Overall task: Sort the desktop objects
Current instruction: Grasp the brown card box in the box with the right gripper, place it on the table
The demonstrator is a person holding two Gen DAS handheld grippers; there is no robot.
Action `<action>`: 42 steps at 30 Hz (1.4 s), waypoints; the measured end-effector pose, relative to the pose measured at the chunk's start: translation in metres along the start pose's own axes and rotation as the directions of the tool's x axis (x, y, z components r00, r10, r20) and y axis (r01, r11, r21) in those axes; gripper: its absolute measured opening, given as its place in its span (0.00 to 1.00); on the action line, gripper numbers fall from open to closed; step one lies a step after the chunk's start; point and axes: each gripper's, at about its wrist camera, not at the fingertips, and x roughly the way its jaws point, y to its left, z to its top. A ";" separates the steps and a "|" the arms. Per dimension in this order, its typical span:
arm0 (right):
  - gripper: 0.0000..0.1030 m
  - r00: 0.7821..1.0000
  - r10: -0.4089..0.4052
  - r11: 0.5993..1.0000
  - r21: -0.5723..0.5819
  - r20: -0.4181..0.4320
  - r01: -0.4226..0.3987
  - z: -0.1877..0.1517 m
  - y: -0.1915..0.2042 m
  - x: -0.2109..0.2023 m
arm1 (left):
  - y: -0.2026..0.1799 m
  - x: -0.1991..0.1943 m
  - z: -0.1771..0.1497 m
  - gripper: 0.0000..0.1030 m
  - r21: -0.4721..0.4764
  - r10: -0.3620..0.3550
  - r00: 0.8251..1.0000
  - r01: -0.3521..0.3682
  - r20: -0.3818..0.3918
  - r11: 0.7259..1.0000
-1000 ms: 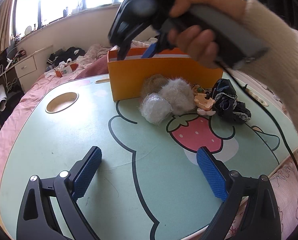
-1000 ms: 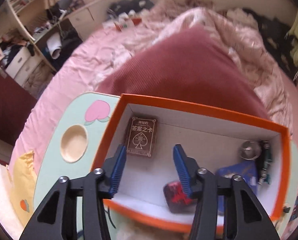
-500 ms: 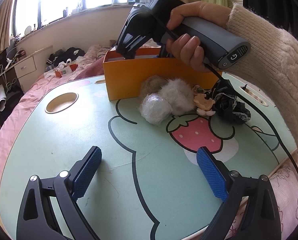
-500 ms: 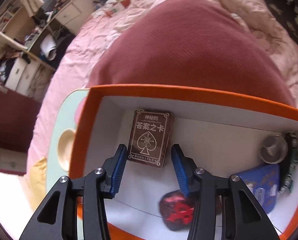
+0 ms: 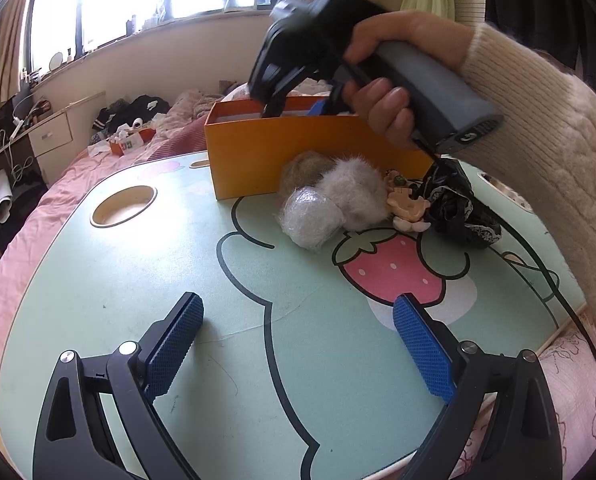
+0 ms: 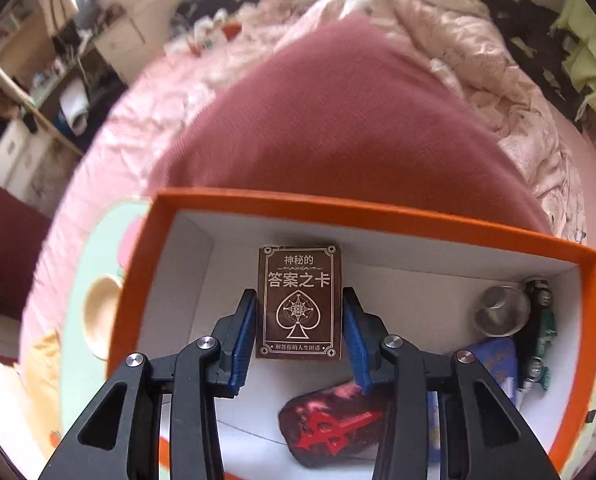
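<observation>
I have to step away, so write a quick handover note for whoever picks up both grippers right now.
Right gripper: inside the orange box, shut on the brown card deck.
Left gripper: open, hanging over the table, holding nothing.
In the box: red-and-black case, blue pack, metal cup.
Left on the table: clear-wrapped ball, fur pompoms, beige hair clip, black lace fabric.

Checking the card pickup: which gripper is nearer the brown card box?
Right. The right gripper straddles the brown card box inside the orange box; the left gripper hovers over the table, well short.
</observation>
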 end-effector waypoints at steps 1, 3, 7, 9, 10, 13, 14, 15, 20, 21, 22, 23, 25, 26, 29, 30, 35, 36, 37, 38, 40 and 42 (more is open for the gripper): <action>0.38 0.999 0.015 1.000 0.001 0.042 -0.015 -0.002 -0.003 -0.015 | 0.000 0.000 0.000 0.93 -0.001 0.000 1.000 0.000 0.000 1.000; 0.38 0.990 0.067 0.998 0.010 0.127 -0.069 -0.011 -0.009 -0.054 | 0.000 0.000 0.000 0.93 -0.001 0.000 1.000 0.000 0.000 1.000; 0.38 0.949 0.141 0.990 -0.065 0.280 -0.128 -0.057 -0.012 -0.129 | 0.000 0.000 0.000 0.93 -0.003 0.001 1.000 -0.001 0.001 1.000; 0.39 0.929 0.120 0.990 -0.113 0.351 -0.086 -0.091 -0.017 -0.155 | 0.000 0.000 0.000 0.93 -0.003 0.001 1.000 -0.001 0.001 1.000; 0.39 0.928 0.093 0.992 -0.117 0.361 -0.055 -0.108 -0.024 -0.160 | 0.000 0.000 0.000 0.93 -0.004 0.001 1.000 -0.001 0.001 1.000; 0.39 0.941 -0.023 0.999 -0.028 0.337 0.034 -0.148 -0.060 -0.156 | 0.000 0.000 0.000 0.93 -0.004 0.004 1.000 -0.004 0.001 1.000; 0.39 0.950 -0.067 0.998 0.000 0.303 0.071 -0.159 -0.072 -0.149 | 0.000 -0.001 0.000 0.93 -0.004 0.005 1.000 -0.005 0.001 1.000; 0.39 0.956 -0.088 0.996 0.014 0.281 0.088 -0.166 -0.080 -0.142 | 0.000 -0.001 0.000 0.93 -0.003 0.007 1.000 -0.007 0.001 1.000; 0.39 0.977 -0.101 0.995 0.016 0.188 0.100 -0.167 -0.088 -0.098 | -0.001 -0.002 0.000 0.93 -0.006 0.007 1.000 -0.007 0.001 1.000; 0.39 0.980 -0.092 0.996 -0.002 0.174 0.093 -0.163 -0.081 -0.091 | -0.001 -0.002 0.000 0.93 -0.006 0.008 1.000 -0.008 0.001 1.000; 0.39 0.982 -0.086 0.996 -0.016 0.170 0.090 -0.163 -0.082 -0.085 | -0.001 -0.002 0.000 0.93 -0.006 0.008 1.000 -0.008 0.001 1.000; 0.39 0.981 -0.079 0.995 -0.040 0.176 0.087 -0.161 -0.074 -0.080 | -0.001 -0.002 0.000 0.93 -0.007 0.008 1.000 -0.008 0.000 1.000; 0.41 0.970 -0.069 0.994 -0.071 0.235 0.088 -0.159 -0.070 -0.075 | 0.000 -0.002 0.000 0.93 -0.008 0.008 1.000 -0.008 0.000 1.000; 0.52 0.961 -0.085 0.992 -0.071 0.265 0.107 -0.159 -0.068 -0.075 | -0.001 -0.002 0.000 0.93 -0.008 0.008 1.000 -0.008 0.000 1.000; 0.69 0.943 -0.085 0.993 -0.053 0.321 0.107 -0.169 -0.069 -0.083 | -0.001 -0.002 0.000 0.93 -0.009 0.009 1.000 -0.009 0.000 1.000; 0.69 0.941 -0.078 0.994 -0.049 0.329 0.099 -0.172 -0.071 -0.086 | -0.001 -0.003 0.000 0.93 -0.010 0.010 1.000 -0.010 0.000 1.000; 0.73 0.939 -0.098 0.994 -0.020 0.330 0.110 -0.210 -0.078 -0.098 | -0.001 -0.003 0.000 0.93 -0.011 0.010 1.000 -0.010 0.000 1.000; 0.73 0.938 -0.104 0.993 -0.018 0.330 0.117 -0.220 -0.076 -0.098 | -0.001 -0.003 0.000 0.93 -0.011 0.010 1.000 -0.010 0.000 1.000; 0.74 0.937 -0.111 0.992 -0.018 0.332 0.124 -0.227 -0.075 -0.097 | -0.001 -0.003 0.000 0.93 -0.011 0.010 1.000 -0.010 0.000 1.000; 0.76 0.937 -0.122 0.990 -0.023 0.328 0.137 -0.233 -0.073 -0.094 | -0.001 -0.003 0.000 0.93 -0.012 0.010 1.000 -0.010 0.000 1.000; 0.79 0.938 -0.149 0.984 -0.045 0.313 0.172 -0.240 -0.067 -0.085 | -0.001 -0.003 0.000 0.93 -0.012 0.011 1.000 -0.011 -0.001 1.000; 0.88 0.924 -0.178 0.975 -0.065 0.338 0.211 -0.244 -0.061 -0.081 | -0.001 -0.004 -0.001 0.93 -0.012 0.012 1.000 -0.012 -0.001 1.000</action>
